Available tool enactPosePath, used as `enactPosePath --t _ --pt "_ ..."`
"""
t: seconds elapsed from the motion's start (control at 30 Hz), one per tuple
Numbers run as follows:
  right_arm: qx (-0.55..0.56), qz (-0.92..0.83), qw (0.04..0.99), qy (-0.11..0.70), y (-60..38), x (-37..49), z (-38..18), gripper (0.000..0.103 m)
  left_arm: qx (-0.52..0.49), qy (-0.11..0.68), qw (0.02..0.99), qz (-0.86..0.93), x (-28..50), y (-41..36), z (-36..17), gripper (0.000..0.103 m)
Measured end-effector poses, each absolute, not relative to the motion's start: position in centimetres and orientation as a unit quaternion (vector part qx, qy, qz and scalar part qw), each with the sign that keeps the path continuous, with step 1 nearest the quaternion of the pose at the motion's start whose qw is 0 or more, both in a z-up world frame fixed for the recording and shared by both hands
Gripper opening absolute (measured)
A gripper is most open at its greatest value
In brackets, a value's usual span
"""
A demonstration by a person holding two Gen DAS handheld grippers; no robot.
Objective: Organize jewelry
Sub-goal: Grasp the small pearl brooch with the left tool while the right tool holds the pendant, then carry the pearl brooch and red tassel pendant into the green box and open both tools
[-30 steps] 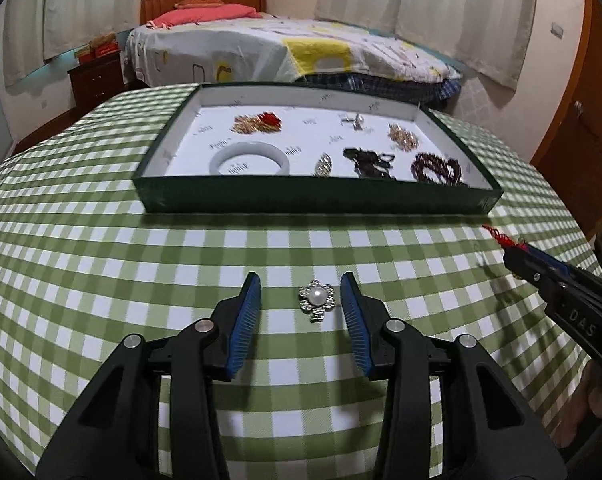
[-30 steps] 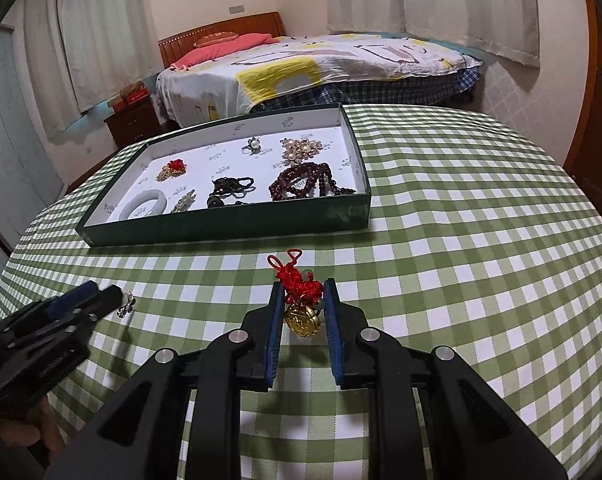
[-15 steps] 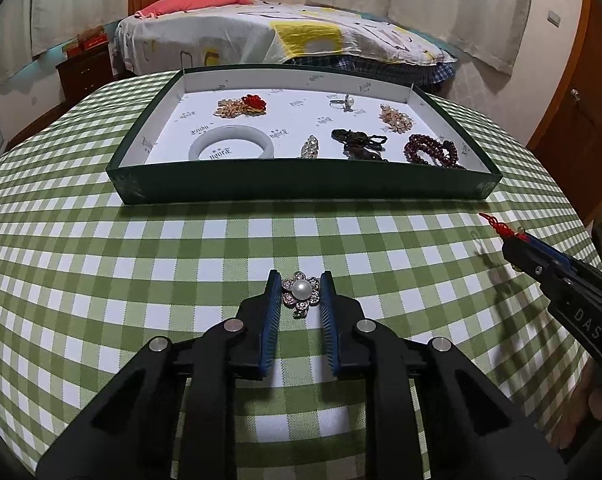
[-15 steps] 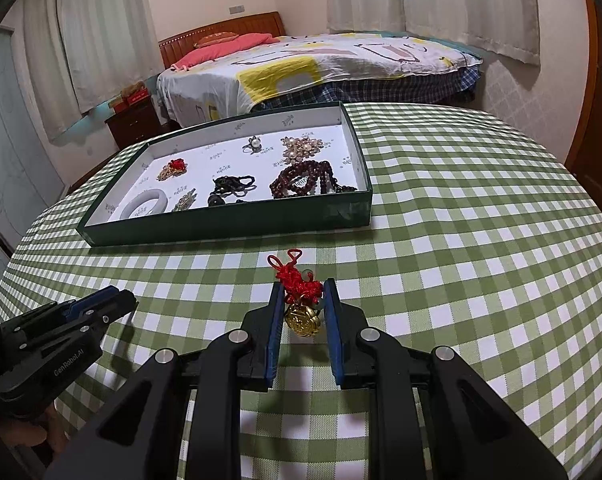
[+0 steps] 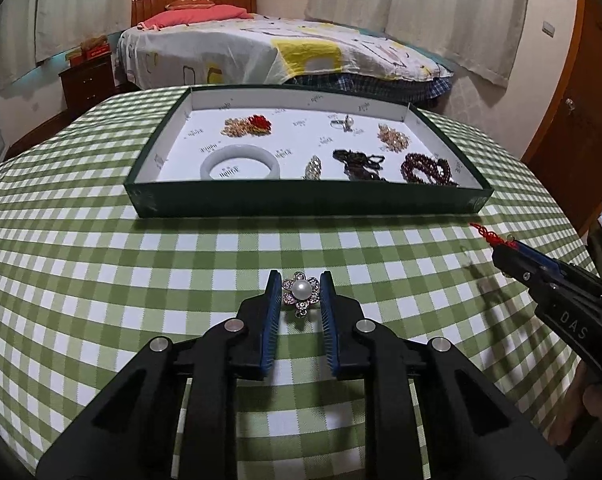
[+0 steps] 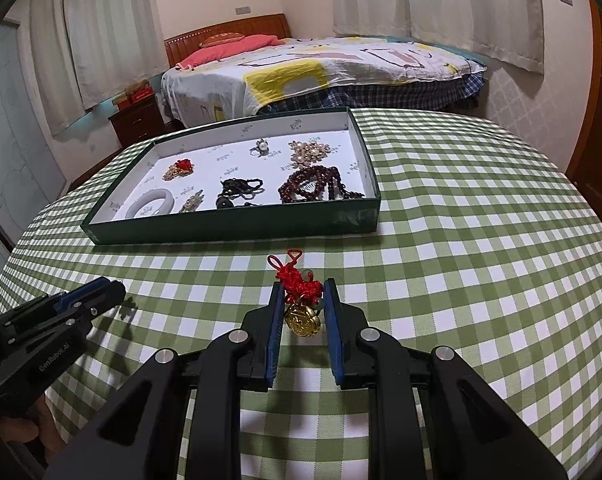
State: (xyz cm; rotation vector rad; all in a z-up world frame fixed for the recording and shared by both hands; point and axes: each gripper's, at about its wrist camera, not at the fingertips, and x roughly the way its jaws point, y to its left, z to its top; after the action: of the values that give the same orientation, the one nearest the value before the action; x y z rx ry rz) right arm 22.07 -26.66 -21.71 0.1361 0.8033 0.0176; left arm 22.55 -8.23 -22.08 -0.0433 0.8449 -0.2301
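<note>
My left gripper (image 5: 301, 294) is shut on a pearl flower brooch (image 5: 301, 293) and holds it above the checked cloth. My right gripper (image 6: 303, 302) is shut on a red knotted charm with a gold coin (image 6: 301, 304), also off the cloth. The green jewelry tray (image 5: 301, 200) stands ahead of both, with a white lining. It holds a white bangle (image 5: 240, 163), dark red beads (image 5: 427, 168), a black necklace (image 5: 359, 162) and several small pieces. The right gripper shows in the left wrist view (image 5: 501, 250); the left one shows in the right wrist view (image 6: 113, 292).
A green and white checked cloth (image 6: 481, 240) covers the round table. A bed (image 6: 321, 68) and a wooden nightstand (image 6: 141, 120) stand behind the table. A wooden door (image 5: 581, 100) is at the right.
My left gripper closed on the brooch and lifted it off the cloth, and moved toward the tray. My right gripper has held the charm steady.
</note>
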Motion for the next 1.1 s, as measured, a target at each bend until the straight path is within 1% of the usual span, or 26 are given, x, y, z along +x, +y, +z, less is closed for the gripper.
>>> enactPosePath --t 0.27,0.57,0.87,1.1 --pt "0.062 0.015 0.924 0.378 -26.1 21.9 -20.4 0.021 -0.028 0.39 0.914 -0.105 22.3 -6.9 -20.4 0.019" --pt "0.057 0.034 0.94 0.334 -25.2 22.4 -16.4 0.021 -0.034 0.344 0.932 -0.11 22.8 -6.0 -16.3 0.019" --pt "0.057 0.057 0.956 0.283 -24.6 25.7 -12.0 0.021 -0.026 0.284 0.951 -0.117 25.9 -6.0 -11.4 0.019" --pt "0.039 0.067 0.966 0.247 -23.3 29.4 -9.6 0.021 -0.017 0.255 0.959 -0.124 29.6 -7.3 -9.4 0.019"
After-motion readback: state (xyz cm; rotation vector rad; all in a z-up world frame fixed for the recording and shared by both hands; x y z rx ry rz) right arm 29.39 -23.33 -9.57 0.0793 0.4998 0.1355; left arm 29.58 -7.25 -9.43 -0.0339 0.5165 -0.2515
